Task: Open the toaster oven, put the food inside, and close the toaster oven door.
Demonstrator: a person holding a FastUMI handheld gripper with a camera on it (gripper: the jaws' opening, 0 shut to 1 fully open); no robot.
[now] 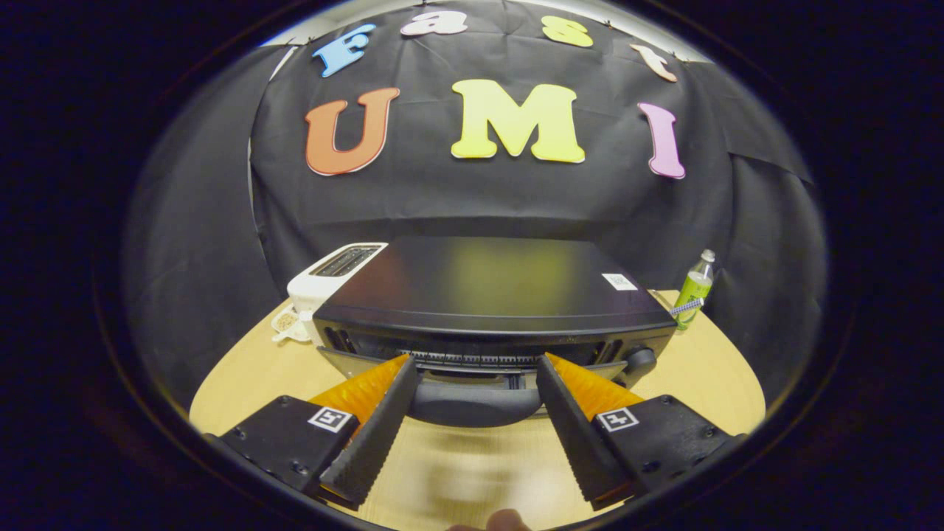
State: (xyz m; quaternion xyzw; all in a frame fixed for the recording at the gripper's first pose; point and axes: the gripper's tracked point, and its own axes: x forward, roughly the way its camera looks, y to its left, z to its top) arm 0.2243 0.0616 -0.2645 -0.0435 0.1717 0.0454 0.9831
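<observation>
Two fingers of the gripper (476,361) spread wide, gripping nothing, tips flanking the toaster oven (493,295) door handle (476,404) at lower centre; bare table (708,376) either side.

toaster oven (490,295) blocking ahead, table (708,376) free right

Tool (476,372), black screwed mounts, square markers

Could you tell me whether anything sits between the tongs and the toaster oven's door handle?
Nothing visible does. The open tongs point straight at the toaster oven, and its door handle lies between the two fingers with only bare table around.
</observation>
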